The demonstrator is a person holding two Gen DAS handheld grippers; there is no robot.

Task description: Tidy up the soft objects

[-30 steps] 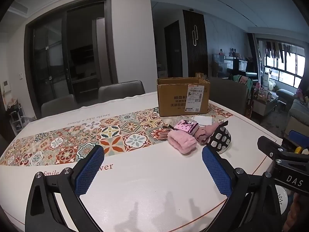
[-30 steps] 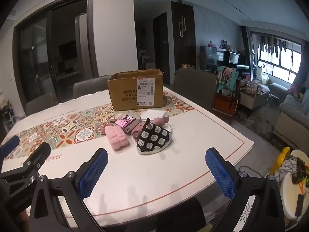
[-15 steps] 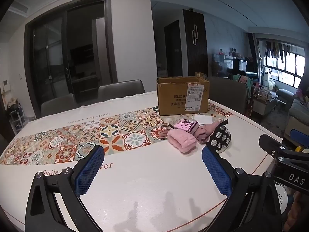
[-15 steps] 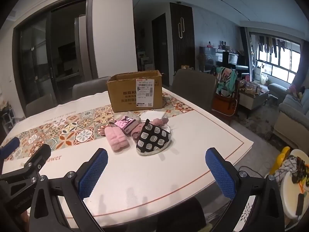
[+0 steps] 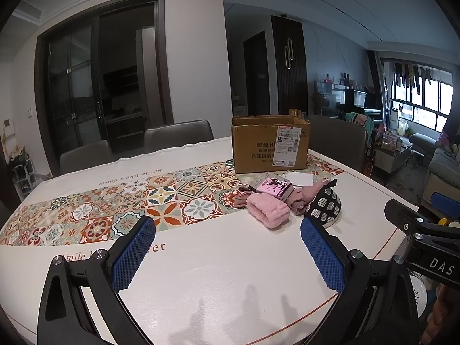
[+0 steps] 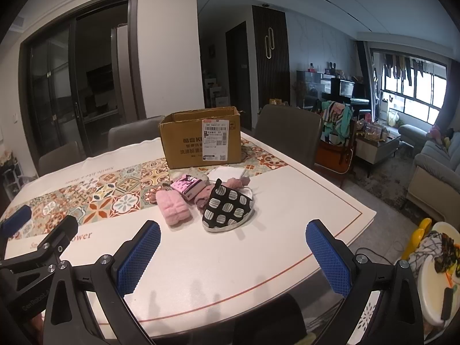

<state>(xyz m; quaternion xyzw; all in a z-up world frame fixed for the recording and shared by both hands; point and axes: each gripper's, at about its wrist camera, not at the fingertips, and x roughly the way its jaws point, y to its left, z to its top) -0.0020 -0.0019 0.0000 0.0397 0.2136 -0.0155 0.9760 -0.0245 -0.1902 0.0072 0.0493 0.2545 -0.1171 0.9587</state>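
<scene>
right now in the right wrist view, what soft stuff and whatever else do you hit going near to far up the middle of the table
right claw → black slipper with white spots → pink patterned folded piece → white folded cloth → cardboard box → grey chair

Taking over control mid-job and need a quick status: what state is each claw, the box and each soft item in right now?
Left claw: open, empty, above the table.
Right claw: open, empty, above the table.
Cardboard box: upright, top flaps open, contents hidden.
Fluffy pink item: lying on the table, ungrasped.
Black spotted slipper: lying on the table, ungrasped.
Pink printed item: resting in the pile, ungrasped.
</scene>
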